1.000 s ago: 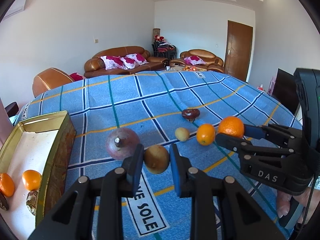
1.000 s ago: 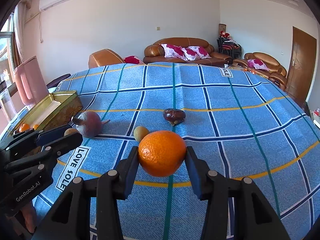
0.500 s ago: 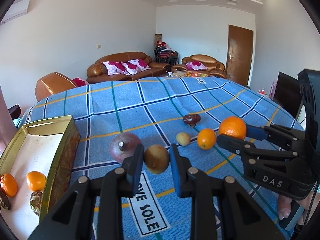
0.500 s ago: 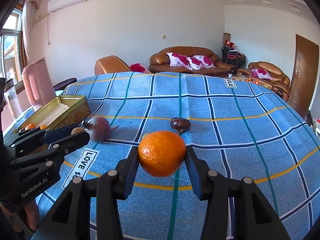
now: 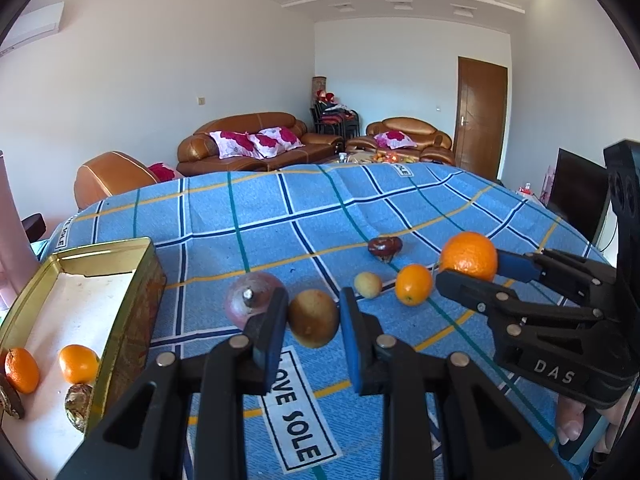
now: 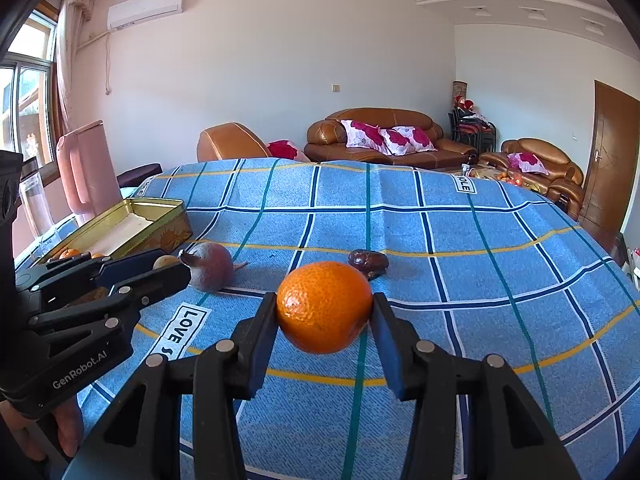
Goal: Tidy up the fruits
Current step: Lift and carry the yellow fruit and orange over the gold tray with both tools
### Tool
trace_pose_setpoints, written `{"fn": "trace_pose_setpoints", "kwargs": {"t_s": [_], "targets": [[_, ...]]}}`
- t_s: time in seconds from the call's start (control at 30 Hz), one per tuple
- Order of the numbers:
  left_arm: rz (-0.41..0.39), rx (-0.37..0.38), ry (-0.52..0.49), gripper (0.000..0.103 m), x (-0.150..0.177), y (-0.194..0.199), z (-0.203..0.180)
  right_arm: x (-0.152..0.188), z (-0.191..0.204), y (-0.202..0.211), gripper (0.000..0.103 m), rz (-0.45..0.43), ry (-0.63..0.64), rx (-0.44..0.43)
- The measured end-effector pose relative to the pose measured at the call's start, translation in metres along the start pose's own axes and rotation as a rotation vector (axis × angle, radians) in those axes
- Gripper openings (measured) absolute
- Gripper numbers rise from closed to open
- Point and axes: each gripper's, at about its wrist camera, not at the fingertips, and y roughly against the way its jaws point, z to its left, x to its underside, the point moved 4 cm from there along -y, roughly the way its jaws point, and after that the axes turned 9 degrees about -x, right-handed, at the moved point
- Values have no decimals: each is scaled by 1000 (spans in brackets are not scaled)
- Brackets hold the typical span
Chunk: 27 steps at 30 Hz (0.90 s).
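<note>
You've lifted both since a second ago: right gripper [image 6: 325, 314] clamped on the orange [image 6: 324, 307], left gripper [image 5: 313, 323] on the brownish fruit [image 5: 313, 318], tin [image 5: 132, 312] next

In the left wrist view, a dark item [image 5: 9, 396] in the gold tin [image 5: 132, 312] is cut off by the picture's left edge, so its kind cannot be told. In the right wrist view the tin's contents [image 6: 71, 253] hide mostly behind the left gripper [image 6: 170, 270], whose fingers cover most of the yellowish fruit [image 6: 163, 261]. The big orange [image 6: 325, 307] hides the smaller fruits lying behind it. The fruit heap on the distant coffee table [image 5: 390, 156] is too small to identify.
</note>
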Motion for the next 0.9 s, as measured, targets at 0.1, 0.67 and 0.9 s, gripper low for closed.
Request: {"fn": "trace_pose_setpoints", "kwargs": {"t_s": [0.1,0.67,0.9], "targets": [[-8,-2,1,27,0,2,0,-1,2,3,48,-14,10,-5],[-52,-8,8,27,-1,12,2,-3,12,13,48,-70,57,-19],[-75,-13,6,27,-2,18,2,-3,14,18,48,-90,65,-25]]}}
